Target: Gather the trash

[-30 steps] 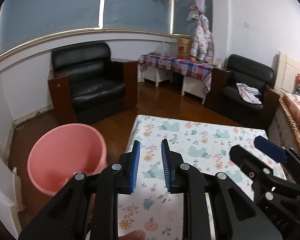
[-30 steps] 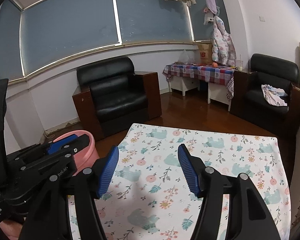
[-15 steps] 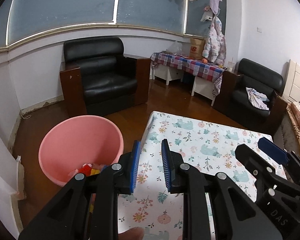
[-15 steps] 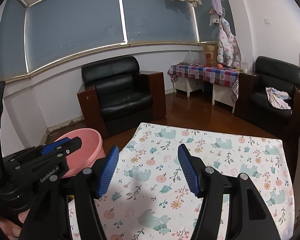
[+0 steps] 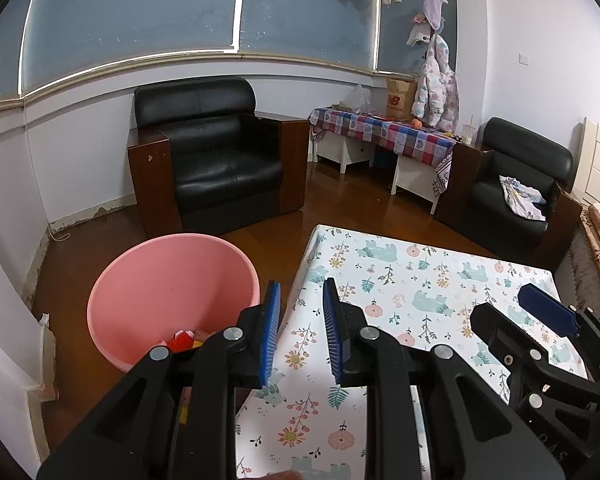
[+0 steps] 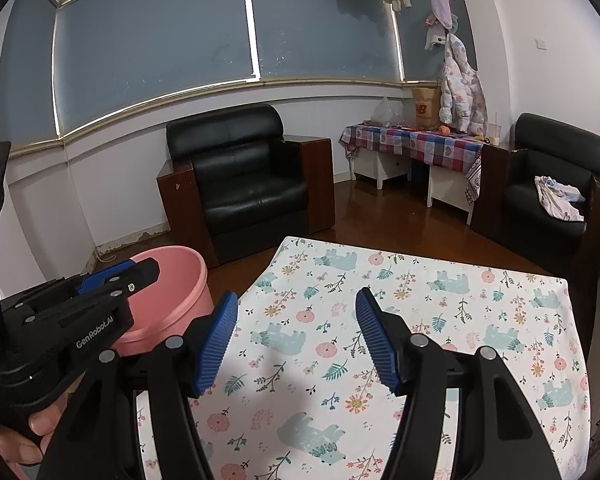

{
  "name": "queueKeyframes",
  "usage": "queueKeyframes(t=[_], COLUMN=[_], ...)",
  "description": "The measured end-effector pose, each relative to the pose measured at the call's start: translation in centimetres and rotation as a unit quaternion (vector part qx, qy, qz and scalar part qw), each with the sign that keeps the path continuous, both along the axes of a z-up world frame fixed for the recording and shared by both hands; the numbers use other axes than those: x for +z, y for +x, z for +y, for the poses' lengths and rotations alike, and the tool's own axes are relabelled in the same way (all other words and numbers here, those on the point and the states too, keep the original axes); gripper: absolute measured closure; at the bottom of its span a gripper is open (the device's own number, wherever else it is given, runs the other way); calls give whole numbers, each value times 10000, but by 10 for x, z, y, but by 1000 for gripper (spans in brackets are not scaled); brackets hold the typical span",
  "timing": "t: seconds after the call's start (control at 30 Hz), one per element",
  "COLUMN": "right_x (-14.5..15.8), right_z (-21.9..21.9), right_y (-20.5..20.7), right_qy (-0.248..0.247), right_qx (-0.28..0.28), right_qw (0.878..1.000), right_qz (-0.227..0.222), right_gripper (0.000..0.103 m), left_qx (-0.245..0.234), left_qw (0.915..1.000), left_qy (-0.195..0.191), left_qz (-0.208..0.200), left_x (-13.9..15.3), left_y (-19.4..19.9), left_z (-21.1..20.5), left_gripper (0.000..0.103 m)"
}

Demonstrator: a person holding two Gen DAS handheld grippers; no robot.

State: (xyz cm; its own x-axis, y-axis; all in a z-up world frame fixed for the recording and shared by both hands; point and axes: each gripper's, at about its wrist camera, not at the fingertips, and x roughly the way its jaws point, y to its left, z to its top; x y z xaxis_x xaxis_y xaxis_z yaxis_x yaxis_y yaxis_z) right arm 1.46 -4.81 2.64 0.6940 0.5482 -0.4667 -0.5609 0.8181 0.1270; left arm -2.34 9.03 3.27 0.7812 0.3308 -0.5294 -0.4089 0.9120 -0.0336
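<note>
Over the last second the left view had shifted so that the round pink plastic tub showed its inside, with red and yellow scraps at the bottom; judging by the bare floral tablecloth, collecting looked nearly done. The left gripper and right gripper both stood released, nothing between their blue pads. "GenRobot.AI" was readable on the left tool, and a red "NB" logo marked the brown paper bag.

The left gripper hides most of the trash in the pink bucket; only red and yellow scraps show, too small to identify. In the right wrist view the same gripper covers the bucket's near side, and the hand is cut by the lower edge. Items on the checked side table are too small to name.
</note>
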Motion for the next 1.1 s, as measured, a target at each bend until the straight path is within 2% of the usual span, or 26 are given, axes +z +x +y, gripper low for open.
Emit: queueKeyframes(t=[1.1], right_x=[-1], right_z=[1], right_y=[-1], right_qy=[-14], right_qx=[11], right_qw=[10000], right_qz=[15], right_gripper=[42], left_qx=[-6], left_qw=[10000], left_qy=[8], left_qz=[51], left_x=[-4], left_y=[1], left_z=[3], left_gripper=[81])
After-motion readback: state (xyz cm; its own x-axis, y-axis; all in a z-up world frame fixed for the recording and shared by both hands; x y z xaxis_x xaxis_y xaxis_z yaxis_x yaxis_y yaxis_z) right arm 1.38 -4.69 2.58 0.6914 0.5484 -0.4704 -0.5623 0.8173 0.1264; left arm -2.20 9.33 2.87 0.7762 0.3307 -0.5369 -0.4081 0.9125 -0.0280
